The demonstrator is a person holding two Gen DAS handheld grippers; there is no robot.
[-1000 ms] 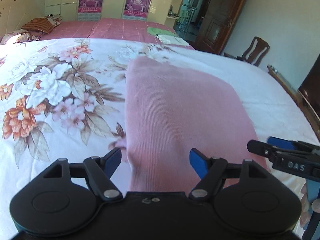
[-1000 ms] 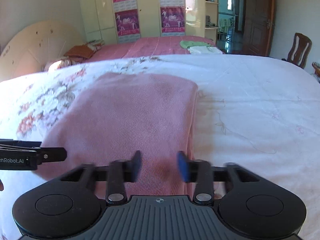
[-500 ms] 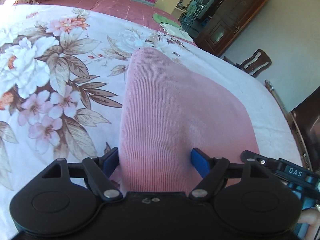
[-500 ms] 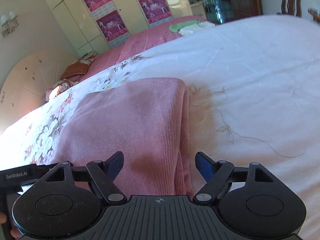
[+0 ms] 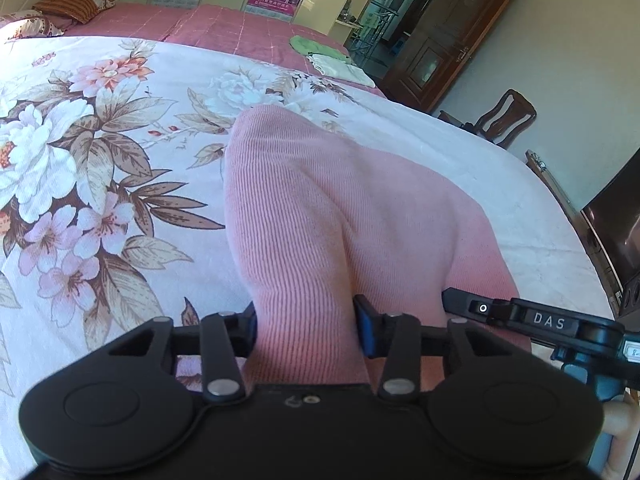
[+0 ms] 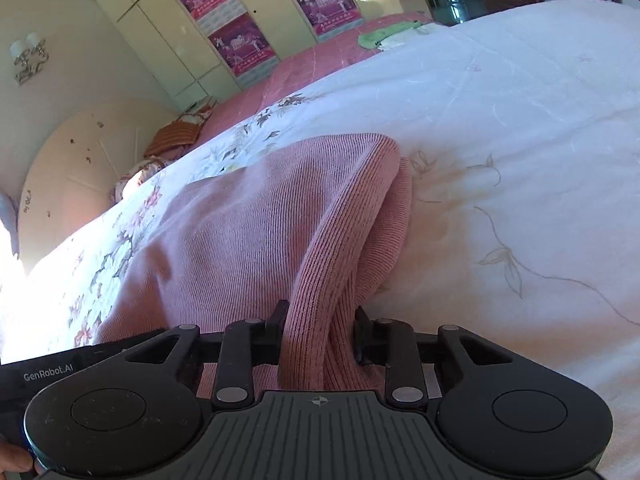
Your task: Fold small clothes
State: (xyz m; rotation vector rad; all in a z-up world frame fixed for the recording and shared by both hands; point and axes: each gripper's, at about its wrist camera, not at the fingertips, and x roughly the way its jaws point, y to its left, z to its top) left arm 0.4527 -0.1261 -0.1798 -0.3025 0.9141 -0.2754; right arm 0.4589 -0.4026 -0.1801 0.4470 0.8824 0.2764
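Pink knit garment [image 5: 320, 216] lies on floral bedspread [image 5: 100, 152] — near edge raised; left gripper [image 5: 306, 326] and right gripper [image 6: 318, 330] each clamped on a bunched fold of it

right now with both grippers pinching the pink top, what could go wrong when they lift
1. The right gripper grips only a narrow ridge of the pink ribbed knit garment; it may slip out.
2. The left gripper holds a bunched wad, so the fold could come out creased or uneven.
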